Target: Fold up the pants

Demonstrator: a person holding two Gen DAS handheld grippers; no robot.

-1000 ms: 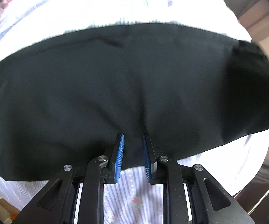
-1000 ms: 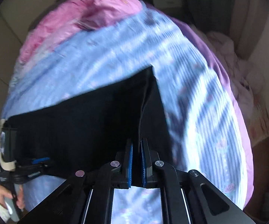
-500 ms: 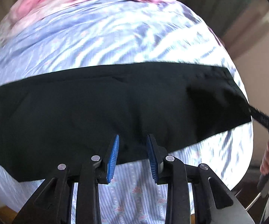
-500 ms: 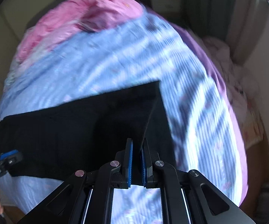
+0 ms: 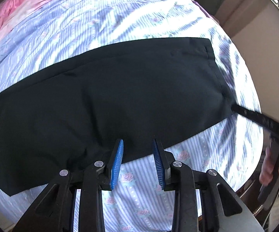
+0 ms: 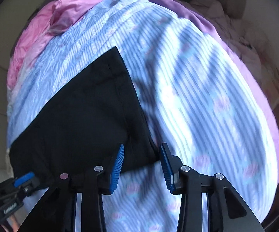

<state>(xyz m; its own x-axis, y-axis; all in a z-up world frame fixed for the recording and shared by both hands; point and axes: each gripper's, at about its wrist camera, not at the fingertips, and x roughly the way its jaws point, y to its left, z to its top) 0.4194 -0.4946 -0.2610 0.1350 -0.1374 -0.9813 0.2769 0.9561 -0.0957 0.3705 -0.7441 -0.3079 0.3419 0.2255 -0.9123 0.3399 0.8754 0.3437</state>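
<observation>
A blue-and-white striped bedsheet with small pink roses (image 5: 139, 208) covers the bed, with a crumpled pink quilt (image 6: 42, 29) at its far end.

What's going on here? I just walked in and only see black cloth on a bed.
A person is folding black pants on a striped floral bedsheet, with a handheld tool in each hand. The pants lie flat in a long folded band. The left tool hangs over their near edge, jaws apart with nothing pinched. The right tool is at the near corner of one end; its jaws are opening, the corner lying between them unpinched. A pink quilt is bunched at the far end.
</observation>
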